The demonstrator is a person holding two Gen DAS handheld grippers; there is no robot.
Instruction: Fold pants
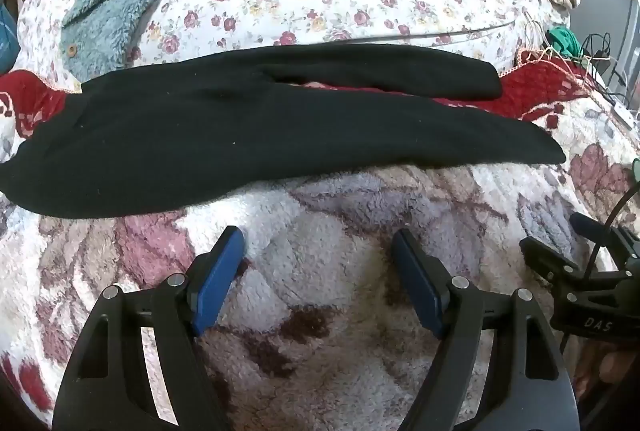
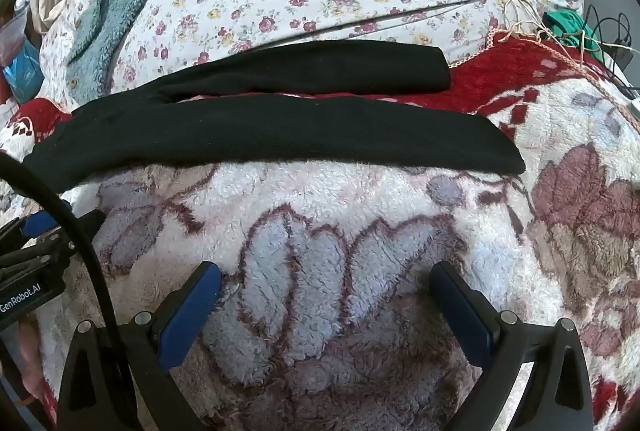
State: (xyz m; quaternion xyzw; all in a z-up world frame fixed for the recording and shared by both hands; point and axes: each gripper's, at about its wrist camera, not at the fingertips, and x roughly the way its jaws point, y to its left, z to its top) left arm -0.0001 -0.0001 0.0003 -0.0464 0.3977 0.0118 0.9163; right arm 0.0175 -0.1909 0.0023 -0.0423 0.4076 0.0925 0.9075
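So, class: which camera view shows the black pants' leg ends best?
The right wrist view: both ends of the black pants lie clear and well inside the frame. The left wrist view shows them too, nearer its right side, but shows more of the waist end.

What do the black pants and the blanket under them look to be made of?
Black pants: soft matte knit, maybe fleece or jersey; no sheen, light lint specks, limp rounded edges. Flowered blanket: thick plush pile, likely synthetic fleece; tufted, clumped fibres show throughout.
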